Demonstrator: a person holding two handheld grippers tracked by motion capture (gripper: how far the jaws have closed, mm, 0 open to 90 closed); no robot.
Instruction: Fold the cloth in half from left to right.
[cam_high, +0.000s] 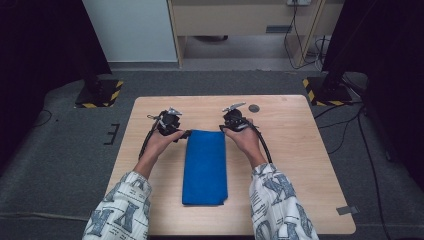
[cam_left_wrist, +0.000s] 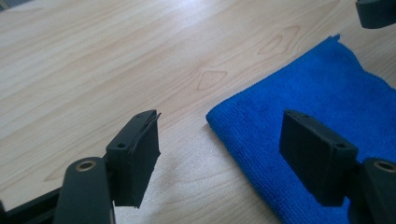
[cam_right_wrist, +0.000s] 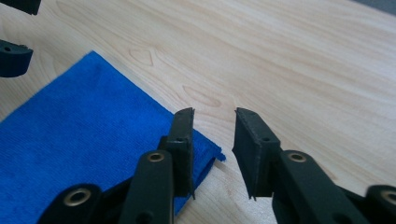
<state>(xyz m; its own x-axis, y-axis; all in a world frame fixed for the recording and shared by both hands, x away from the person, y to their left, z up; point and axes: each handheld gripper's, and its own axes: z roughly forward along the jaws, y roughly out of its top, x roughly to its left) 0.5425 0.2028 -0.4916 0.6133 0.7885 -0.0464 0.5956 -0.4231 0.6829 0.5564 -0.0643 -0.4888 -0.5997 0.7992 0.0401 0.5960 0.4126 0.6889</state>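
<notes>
Two grippers — left gripper (cam_left_wrist: 219, 161) and right gripper (cam_right_wrist: 214, 154) — straddle the folded blue cloth's (cam_high: 205, 167) far corners, jaws apart, apparently gripping nothing; next, pinch each corner.

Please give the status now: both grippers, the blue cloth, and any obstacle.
Left gripper open, astride cloth's far left corner. Right gripper open, narrower, at far right corner. Folded blue cloth flat on table, not gripped. Nothing in the way.

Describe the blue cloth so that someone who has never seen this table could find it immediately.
Start at the light wooden table, seen from above. Along its middle lies the blue cloth, folded into a long rectangle that runs from the near edge toward the two grippers at its far corners. It is the one bright blue, soft thing there; a small dark round disc lies well beyond it.
</notes>
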